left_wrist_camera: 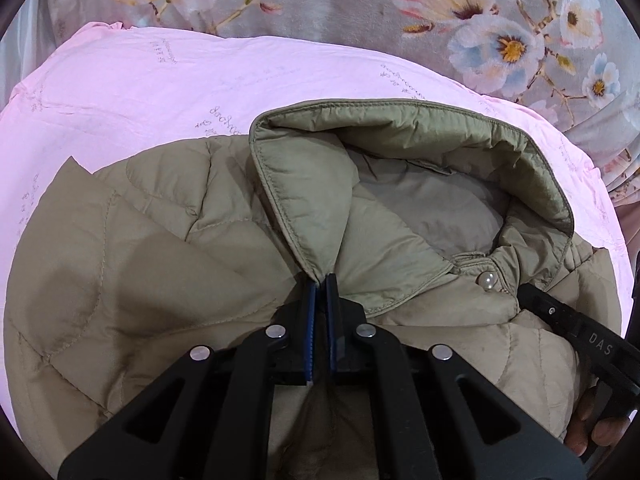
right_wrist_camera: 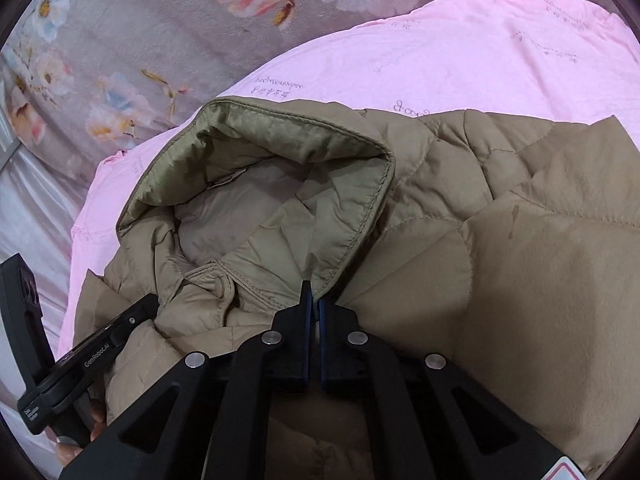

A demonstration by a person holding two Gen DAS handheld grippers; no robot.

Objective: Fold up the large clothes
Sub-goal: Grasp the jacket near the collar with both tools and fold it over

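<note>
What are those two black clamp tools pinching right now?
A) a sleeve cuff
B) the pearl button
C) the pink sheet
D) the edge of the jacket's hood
D: in each wrist view the blue-lined fingers are closed on a lower corner of the hood of the tan jacket, left gripper on one side, right gripper on the other; the pearl button sits untouched.
</note>
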